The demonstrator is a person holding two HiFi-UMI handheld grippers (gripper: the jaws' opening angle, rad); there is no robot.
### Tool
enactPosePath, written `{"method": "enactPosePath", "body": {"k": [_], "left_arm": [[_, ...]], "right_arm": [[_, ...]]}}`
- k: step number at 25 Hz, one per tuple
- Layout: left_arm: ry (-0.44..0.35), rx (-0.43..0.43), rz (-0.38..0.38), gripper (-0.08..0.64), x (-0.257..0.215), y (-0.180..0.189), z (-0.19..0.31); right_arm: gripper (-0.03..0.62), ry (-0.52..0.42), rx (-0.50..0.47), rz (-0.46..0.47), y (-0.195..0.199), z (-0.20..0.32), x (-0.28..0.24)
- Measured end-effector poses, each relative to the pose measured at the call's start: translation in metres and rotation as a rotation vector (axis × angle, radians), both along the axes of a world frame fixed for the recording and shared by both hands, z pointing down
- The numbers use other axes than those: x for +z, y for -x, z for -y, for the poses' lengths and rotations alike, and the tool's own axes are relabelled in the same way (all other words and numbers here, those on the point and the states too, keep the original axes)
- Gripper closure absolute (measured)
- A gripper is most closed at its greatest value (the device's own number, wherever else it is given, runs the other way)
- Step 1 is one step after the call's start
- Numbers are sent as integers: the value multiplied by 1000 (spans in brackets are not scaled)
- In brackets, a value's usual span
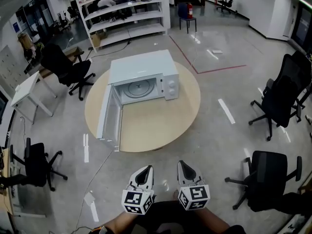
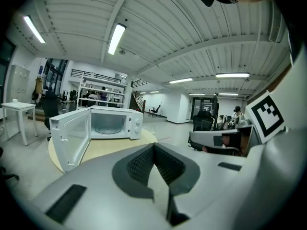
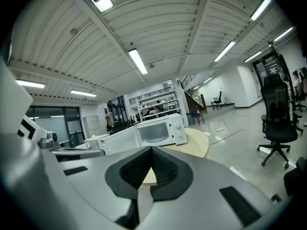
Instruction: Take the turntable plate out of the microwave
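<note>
- Head view: the microwave (image 1: 141, 74) is standing on the round counter (image 1: 161, 126) with its door (image 1: 108, 116) hanging wide open. The turntable plate (image 1: 139, 87) is lying inside the cavity. The left gripper (image 1: 147, 169) and right gripper (image 1: 182, 165) are hovering side by side over the floor, well apart from the counter.
- Left gripper view: the jaws are meeting at their tips, gripping nothing, with the microwave showing far ahead.
- Right gripper view: the jaws are likewise pressing together, holding nothing, and pointing toward the open microwave.
</note>
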State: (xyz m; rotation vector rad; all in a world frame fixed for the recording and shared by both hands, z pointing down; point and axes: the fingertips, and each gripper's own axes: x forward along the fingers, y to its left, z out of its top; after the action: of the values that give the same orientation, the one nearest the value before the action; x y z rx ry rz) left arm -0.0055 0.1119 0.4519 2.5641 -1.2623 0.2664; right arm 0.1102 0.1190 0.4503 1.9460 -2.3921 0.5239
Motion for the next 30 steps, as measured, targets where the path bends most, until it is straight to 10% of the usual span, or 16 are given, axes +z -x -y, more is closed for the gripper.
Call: {"method": "enactPosePath", "body": {"k": [17,30], "left_arm": [[-9,-144,-3,514,7,-22,6],[14,-69,-35,514,10,-26,73]], "right_arm": [[577,-27,-140,9,-22,24,4],[576,38,-72,-28,-21,76,10]]}}
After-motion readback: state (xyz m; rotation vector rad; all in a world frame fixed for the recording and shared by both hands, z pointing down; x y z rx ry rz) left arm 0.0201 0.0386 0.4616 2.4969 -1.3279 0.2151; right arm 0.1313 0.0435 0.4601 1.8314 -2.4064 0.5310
